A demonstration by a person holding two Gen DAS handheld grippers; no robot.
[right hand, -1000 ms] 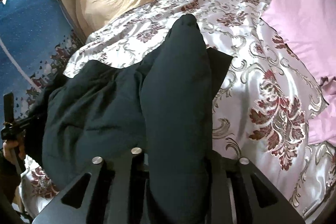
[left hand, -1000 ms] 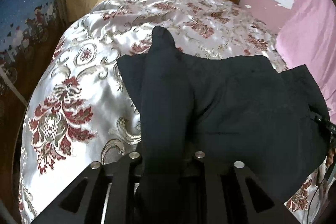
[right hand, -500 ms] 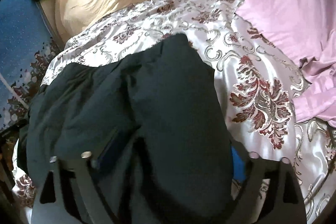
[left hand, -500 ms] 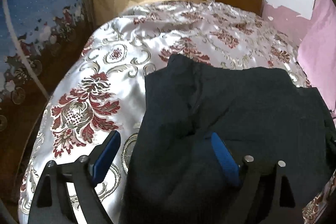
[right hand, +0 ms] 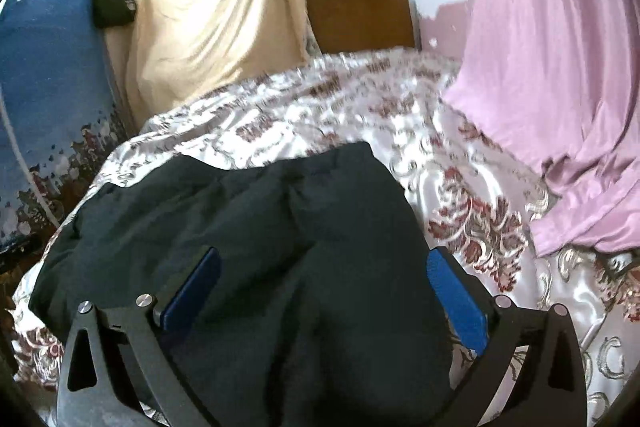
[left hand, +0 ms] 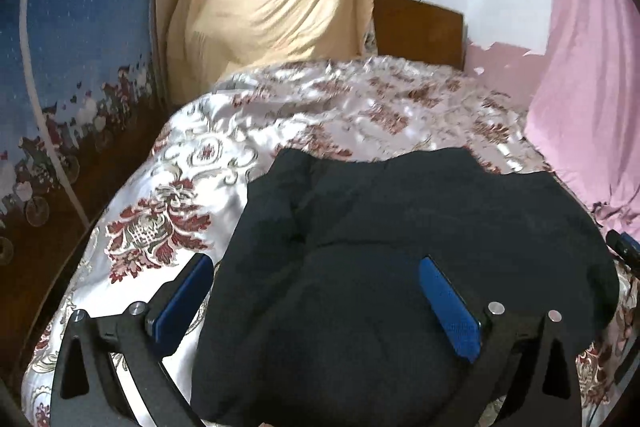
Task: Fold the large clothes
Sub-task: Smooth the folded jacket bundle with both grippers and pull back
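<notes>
I have both grippers spread wide over the dark garment (left hand: 400, 247), which lies in a folded heap on the bed (left hand: 160, 211), at the near end, well short of the headboard (left hand: 420, 27). The left gripper (left hand: 316, 291) has just been opening and now stands at full spread; cloth lies between and below its blue pads (left hand: 448, 311), but neither pad presses on it. The right gripper (right hand: 324, 291) shows the same: it too has just been opening, its fingers (right hand: 456, 299) are far apart, and the garment (right hand: 260, 227) runs under them without being pinched. So nothing is held by either hand.

The relation that matters next, as I judge it: the garment's long axis runs crosswise, from my left gripper toward my right, and its far edge faces the headboard. From the left gripper, the bulk stretches away to the right, with the garment's left edge just inside the left pad (left hand: 184, 299). From the right gripper, the bulk stretches to the left, and the garment's right edge falls just inside the right pad. Each hand is therefore nearest its own end of the heap. The pink sheet (right hand: 560, 107) lies beside the garment's right end, apart from it.

I reckon the next fold, if one is needed, would bring one end over the other along that axis.
</notes>
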